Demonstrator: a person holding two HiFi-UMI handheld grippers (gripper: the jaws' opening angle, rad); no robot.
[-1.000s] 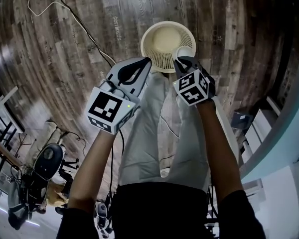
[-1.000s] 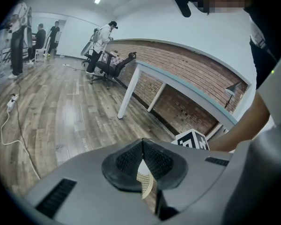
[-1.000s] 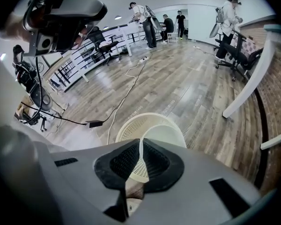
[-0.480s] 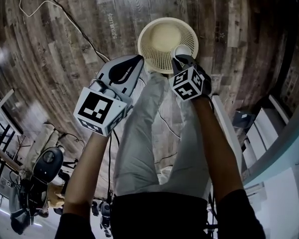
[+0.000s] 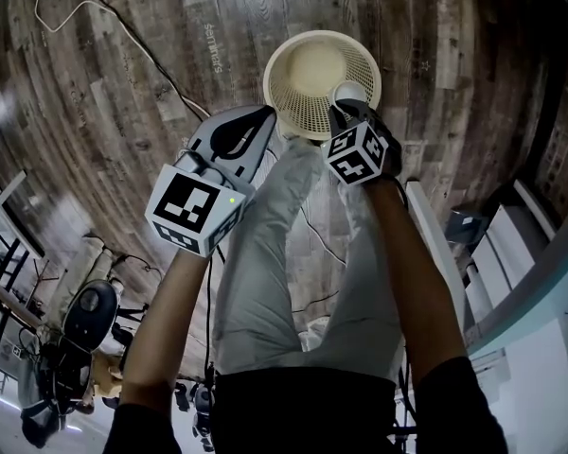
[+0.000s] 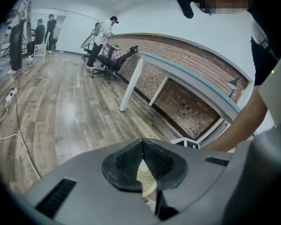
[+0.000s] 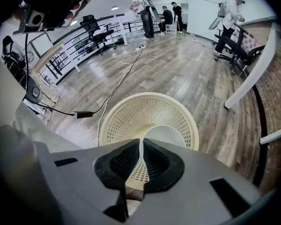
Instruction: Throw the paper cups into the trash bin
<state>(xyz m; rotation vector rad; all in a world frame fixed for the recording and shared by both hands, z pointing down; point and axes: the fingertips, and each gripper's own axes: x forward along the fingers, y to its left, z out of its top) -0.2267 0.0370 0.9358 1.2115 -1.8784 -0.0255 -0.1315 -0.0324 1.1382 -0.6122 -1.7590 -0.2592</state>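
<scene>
Now the right gripper (image 7: 141,156) pinches a paper cup's (image 7: 165,136) rim over the trash bin (image 7: 126,111); the left gripper (image 6: 143,156) is closed, empty.

Both bare forearms reached forward and down from the body, the left forearm (image 5: 170,320) angled outward and the right forearm (image 5: 409,272) running straighter ahead. The left gripper (image 5: 268,113) slanted downward, its jaws closed tip to tip with nothing between them. The right gripper (image 5: 346,112) pointed much more steeply down. Its jaws were nearly together, pinched on what seemed to be the thin wall of a paper cup (image 5: 349,91).
</scene>
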